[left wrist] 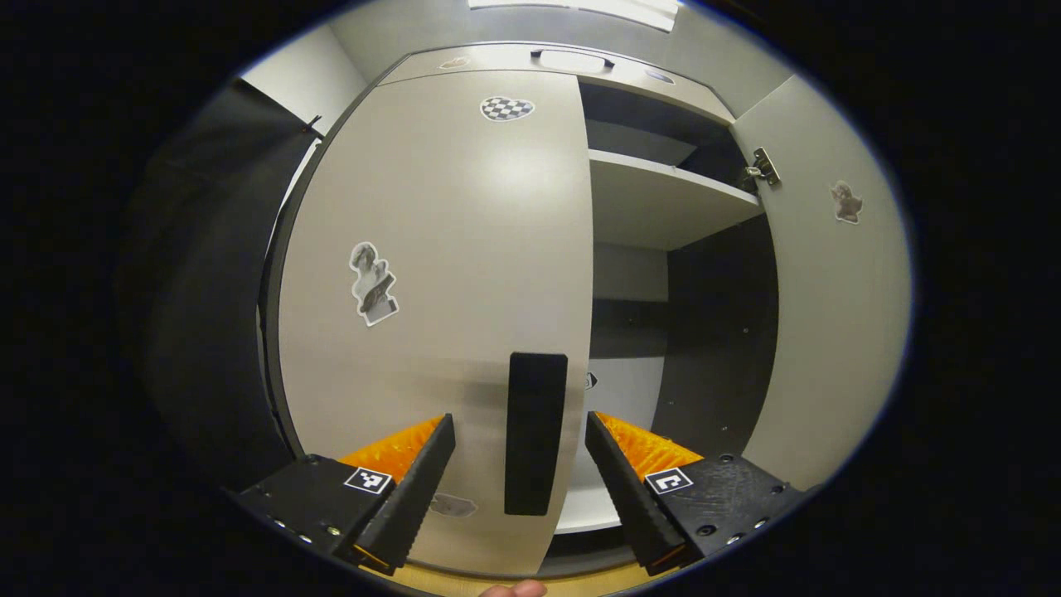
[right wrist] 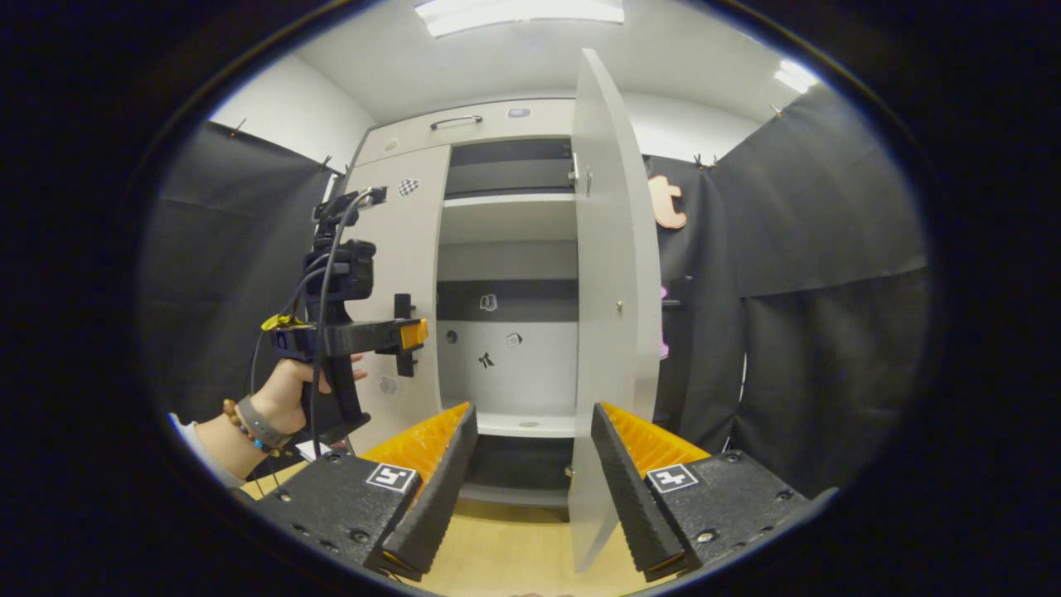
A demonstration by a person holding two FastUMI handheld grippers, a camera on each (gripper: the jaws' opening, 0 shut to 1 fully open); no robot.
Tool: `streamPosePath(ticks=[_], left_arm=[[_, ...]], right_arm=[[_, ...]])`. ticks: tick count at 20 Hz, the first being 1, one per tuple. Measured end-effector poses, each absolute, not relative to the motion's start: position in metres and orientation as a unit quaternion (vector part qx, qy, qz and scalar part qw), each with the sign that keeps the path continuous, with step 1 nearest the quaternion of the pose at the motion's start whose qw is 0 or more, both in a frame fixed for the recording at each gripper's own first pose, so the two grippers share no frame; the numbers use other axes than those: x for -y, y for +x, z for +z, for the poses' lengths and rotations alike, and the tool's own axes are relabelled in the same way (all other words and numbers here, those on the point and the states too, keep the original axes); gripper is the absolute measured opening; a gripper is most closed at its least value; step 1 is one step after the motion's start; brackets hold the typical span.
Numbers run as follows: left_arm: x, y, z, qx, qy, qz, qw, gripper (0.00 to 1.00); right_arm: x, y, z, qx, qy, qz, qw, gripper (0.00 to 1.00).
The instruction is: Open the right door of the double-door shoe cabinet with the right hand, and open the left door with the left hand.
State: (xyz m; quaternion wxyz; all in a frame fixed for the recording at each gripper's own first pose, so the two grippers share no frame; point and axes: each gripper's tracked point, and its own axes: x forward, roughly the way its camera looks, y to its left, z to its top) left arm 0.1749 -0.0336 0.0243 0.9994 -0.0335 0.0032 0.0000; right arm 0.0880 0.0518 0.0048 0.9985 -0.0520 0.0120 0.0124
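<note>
Right gripper view: right door (right wrist: 609,274) open | wood floor (right wrist: 506,547) | both grippers' fingers spread, empty

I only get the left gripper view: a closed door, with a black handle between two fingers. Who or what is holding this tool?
Observer: A person's hand grips the left gripper from below, with a beaded bracelet at the wrist.
Operator: Is the other tool holding the open door?
Observer: No. The right gripper is open, and the right door stands edge-on beyond its spread fingers.
</note>
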Motion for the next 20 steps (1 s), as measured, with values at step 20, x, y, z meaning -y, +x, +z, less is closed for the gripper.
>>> streamPosePath(ticks=[20], left_arm=[[0.027, 0.185, 0.013, -0.015, -0.03, 0.009, 0.999, 0.92]], right_arm=[[-0.056, 0.099, 0.003, -0.004, -0.043, 0.025, 0.999, 0.87]])
